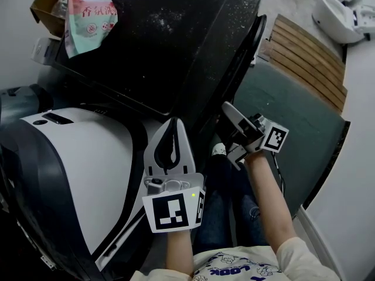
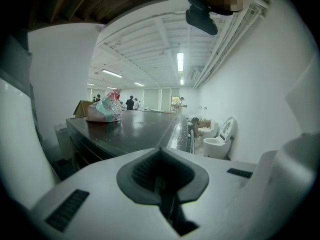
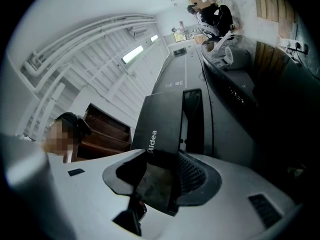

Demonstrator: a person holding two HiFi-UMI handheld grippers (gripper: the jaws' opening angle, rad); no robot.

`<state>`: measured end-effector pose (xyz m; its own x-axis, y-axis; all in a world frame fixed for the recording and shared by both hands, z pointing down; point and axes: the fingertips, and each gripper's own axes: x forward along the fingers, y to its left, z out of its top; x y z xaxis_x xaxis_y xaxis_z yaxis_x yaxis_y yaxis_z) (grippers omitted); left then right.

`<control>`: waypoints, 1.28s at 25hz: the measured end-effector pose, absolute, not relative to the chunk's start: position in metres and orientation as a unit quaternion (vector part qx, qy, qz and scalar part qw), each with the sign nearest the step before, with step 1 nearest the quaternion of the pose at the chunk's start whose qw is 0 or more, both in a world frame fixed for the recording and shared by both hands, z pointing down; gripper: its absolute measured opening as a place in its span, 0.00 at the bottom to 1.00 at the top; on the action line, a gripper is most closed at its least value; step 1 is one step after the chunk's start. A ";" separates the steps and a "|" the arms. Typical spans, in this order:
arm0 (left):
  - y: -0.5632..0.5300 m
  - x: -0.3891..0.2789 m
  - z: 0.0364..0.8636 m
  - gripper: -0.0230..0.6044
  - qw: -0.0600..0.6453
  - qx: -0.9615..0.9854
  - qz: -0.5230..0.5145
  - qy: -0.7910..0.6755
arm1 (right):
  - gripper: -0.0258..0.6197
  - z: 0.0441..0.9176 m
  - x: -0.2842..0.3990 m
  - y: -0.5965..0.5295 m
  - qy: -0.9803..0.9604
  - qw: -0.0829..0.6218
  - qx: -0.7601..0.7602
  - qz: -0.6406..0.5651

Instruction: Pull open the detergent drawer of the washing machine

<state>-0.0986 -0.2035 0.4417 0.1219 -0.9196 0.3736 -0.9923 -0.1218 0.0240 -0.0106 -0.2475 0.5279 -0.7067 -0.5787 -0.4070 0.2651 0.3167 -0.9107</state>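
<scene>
Long white room with strip lights (image 2: 180, 61) overhead. At far left is a smooth, rounded white casing (image 1: 76, 151), cut off by the frame; I cannot tell what it is. A soft pink-and-green bag (image 1: 88, 7) lies on the washer (image 1: 170, 45), whose glossy black top is speckled. My left gripper (image 1: 174, 124) is pressed together, empty. My right gripper (image 1: 229, 111) meets the washer's dark front, its tips hard to make out from above. Its own view shows the jaws wide around the flat dark-grey drawer (image 3: 162, 124), seemingly pinching its lower edge. A green mat (image 1: 293, 127) lies at right.
</scene>
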 end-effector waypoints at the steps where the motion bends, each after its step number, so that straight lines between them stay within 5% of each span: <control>1: -0.203 -0.097 0.441 0.06 0.135 0.737 0.135 -0.648 | 0.36 0.528 -0.010 -0.247 0.724 0.367 -0.108 -0.575; 32: -0.201 -0.063 0.434 0.06 0.128 0.756 0.135 -0.627 | 0.32 0.529 0.030 -0.226 0.731 0.360 -0.105 -0.571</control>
